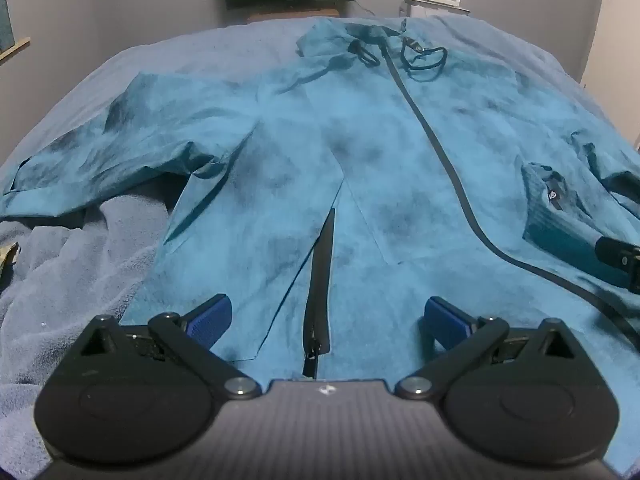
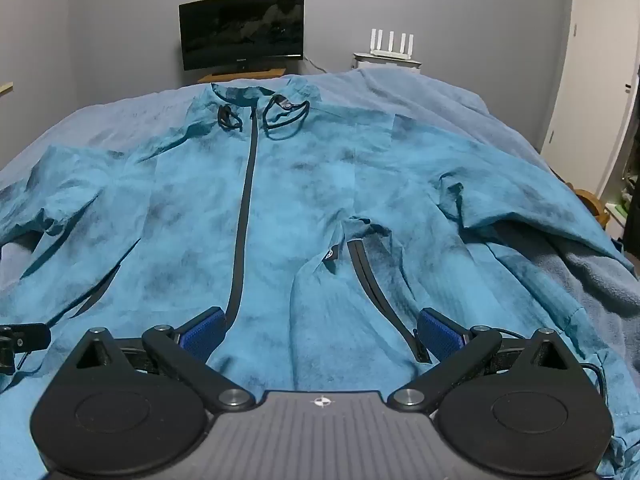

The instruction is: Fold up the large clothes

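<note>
A large teal jacket lies spread front-up on a bed, collar far, hem toward me, its dark centre zip closed. Both sleeves lie out to the sides. My left gripper hovers open over the hem, its blue pads either side of a dark pocket zip. In the right wrist view the same jacket fills the frame. My right gripper is open above the hem, between the centre zip and the other pocket zip. Nothing is between either pair of pads.
A blue-grey blanket covers the bed and bunches at the left. A dark monitor and a white router stand against the far wall. A white door is at the right. The other gripper's tip shows at the edge.
</note>
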### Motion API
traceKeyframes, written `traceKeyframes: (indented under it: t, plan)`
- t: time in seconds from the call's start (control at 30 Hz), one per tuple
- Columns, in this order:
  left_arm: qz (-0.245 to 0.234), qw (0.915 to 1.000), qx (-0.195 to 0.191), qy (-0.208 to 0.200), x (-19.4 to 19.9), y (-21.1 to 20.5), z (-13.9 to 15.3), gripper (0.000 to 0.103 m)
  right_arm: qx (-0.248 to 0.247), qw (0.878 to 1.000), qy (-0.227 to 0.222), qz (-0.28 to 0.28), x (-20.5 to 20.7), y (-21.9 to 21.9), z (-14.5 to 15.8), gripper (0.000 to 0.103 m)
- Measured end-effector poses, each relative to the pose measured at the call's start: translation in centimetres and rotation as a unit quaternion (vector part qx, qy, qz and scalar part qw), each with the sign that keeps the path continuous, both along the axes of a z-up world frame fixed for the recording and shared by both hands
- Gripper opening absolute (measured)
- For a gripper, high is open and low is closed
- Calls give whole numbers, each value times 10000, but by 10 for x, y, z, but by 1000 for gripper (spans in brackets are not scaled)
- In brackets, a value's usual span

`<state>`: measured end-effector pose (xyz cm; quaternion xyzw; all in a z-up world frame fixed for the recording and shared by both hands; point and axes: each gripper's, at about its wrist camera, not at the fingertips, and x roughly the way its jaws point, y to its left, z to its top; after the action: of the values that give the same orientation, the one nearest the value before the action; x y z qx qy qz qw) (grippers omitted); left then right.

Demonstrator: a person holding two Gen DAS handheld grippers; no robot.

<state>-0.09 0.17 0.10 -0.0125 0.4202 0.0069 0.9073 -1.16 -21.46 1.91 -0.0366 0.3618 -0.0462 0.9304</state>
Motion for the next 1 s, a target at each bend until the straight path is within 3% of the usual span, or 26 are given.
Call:
traceKeyframes:
  t: [0.1, 1.0]
  plan:
    - [-1, 9998, 209, 58, 0, -4, 0, 103, -6, 10000, 8, 2, 0, 1, 0, 103]
    - [-12, 9998, 127, 129, 2, -4, -7, 103, -101, 9999, 99, 14, 3, 4, -4, 103]
